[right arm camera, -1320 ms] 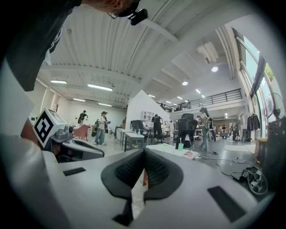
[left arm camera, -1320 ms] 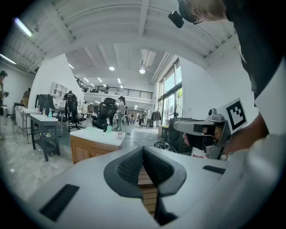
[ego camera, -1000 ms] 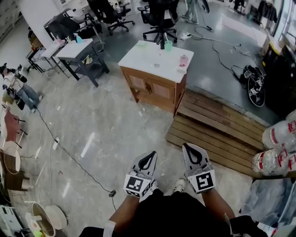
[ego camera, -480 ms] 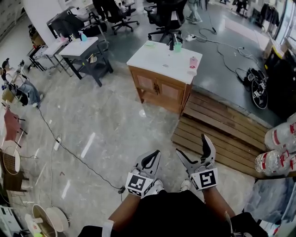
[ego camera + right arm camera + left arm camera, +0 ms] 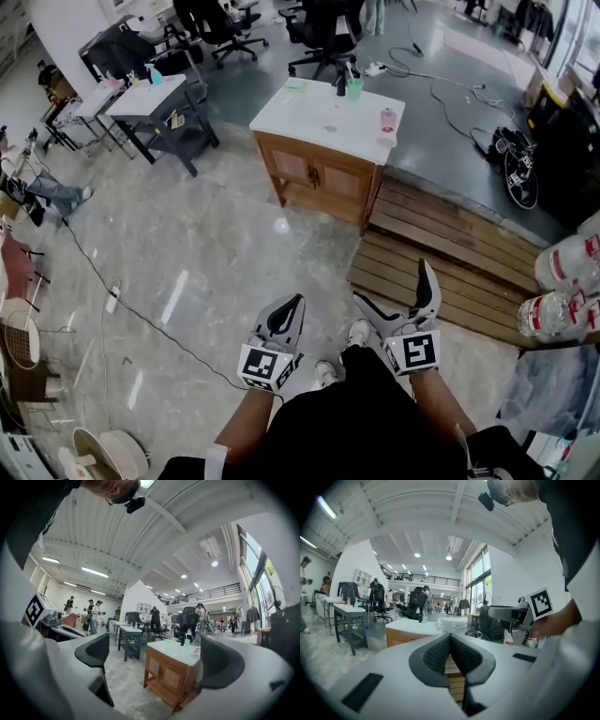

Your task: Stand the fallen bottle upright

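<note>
A wooden cabinet with a white top stands ahead across the floor. On it are a dark bottle, a green cup and a pink bottle; at this distance I cannot tell which thing lies flat. My left gripper is held low in front of me, jaws shut and empty. My right gripper is beside it with its jaws opening, spread wide with nothing between them. The cabinet shows between the right jaws, still well away.
A slatted wooden platform lies right of the cabinet, with large water bottles at its right end. A dark desk and office chairs stand behind. A cable crosses the floor on the left. People stand far off.
The right gripper's jaws went from shut to wide open. Both grippers and I have moved forward toward the cabinet.
</note>
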